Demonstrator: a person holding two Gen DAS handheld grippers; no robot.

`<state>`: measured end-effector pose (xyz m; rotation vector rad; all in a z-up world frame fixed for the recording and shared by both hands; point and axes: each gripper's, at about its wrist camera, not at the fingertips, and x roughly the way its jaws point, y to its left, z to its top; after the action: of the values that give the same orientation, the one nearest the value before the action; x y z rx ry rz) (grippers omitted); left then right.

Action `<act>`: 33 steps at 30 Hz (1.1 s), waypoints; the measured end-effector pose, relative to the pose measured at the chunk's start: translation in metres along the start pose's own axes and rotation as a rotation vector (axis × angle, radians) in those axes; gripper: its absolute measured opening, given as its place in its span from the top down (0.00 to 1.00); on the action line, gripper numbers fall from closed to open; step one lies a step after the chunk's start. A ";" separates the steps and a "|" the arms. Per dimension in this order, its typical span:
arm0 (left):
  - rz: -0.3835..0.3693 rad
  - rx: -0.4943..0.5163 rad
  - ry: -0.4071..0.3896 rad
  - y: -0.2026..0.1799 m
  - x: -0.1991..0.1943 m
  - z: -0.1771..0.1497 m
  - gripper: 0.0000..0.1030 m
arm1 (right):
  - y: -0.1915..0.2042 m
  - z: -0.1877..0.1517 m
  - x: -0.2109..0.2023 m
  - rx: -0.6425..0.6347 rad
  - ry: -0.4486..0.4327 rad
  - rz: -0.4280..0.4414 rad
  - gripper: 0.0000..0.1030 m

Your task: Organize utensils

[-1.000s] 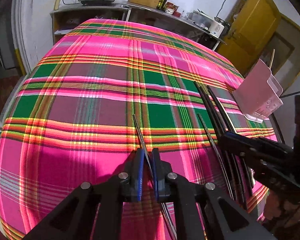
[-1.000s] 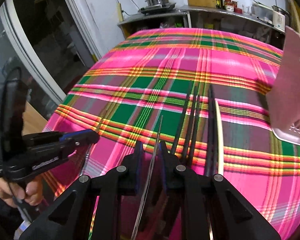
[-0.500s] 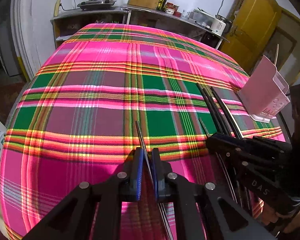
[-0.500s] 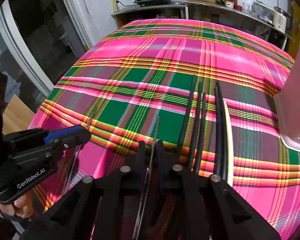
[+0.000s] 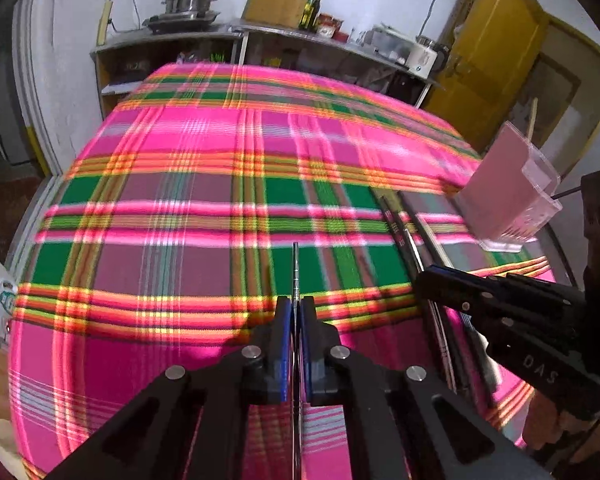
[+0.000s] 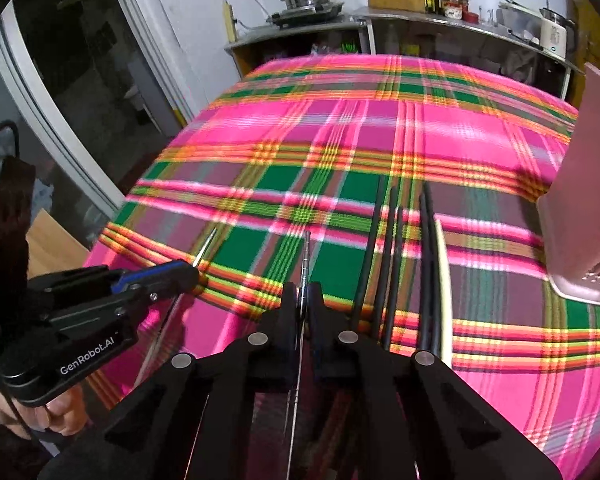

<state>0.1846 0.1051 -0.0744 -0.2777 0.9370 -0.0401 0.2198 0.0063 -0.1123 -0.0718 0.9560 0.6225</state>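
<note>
left claw [image 5: 295, 305] clenched on thin metal chopstick [image 5: 295, 268], tip pointing forward above plaid tabletop [image 5: 180, 200]. right claw [image 6: 303, 292] clenched on second metal chopstick [image 6: 306, 256]. black chopsticks [image 6: 392, 248] plus pale one lie together on cloth just right of it. pink utensil holder [image 5: 508, 196] stands near right tabletop edge.

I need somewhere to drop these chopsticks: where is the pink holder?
The pink holder stands on the plaid cloth at the right in both wrist views, just beyond the far tips of the black chopsticks.
</note>
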 end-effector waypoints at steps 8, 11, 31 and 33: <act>-0.050 0.032 -0.091 -0.017 -0.049 0.014 0.96 | -0.006 0.003 -0.049 0.035 -0.094 0.018 0.95; -0.070 0.047 -0.116 -0.024 -0.064 0.017 0.96 | -0.006 0.003 -0.067 0.041 -0.127 0.020 0.95; -0.159 0.125 -0.187 -0.071 -0.110 0.037 0.96 | -0.018 -0.002 -0.145 0.074 -0.277 0.005 0.95; -0.170 0.131 -0.187 -0.075 -0.111 0.039 0.96 | -0.021 -0.004 -0.151 0.077 -0.285 -0.003 0.95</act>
<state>0.1562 0.0581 0.0537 -0.2346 0.7199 -0.2277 0.1650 -0.0824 -0.0013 0.0831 0.7025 0.5751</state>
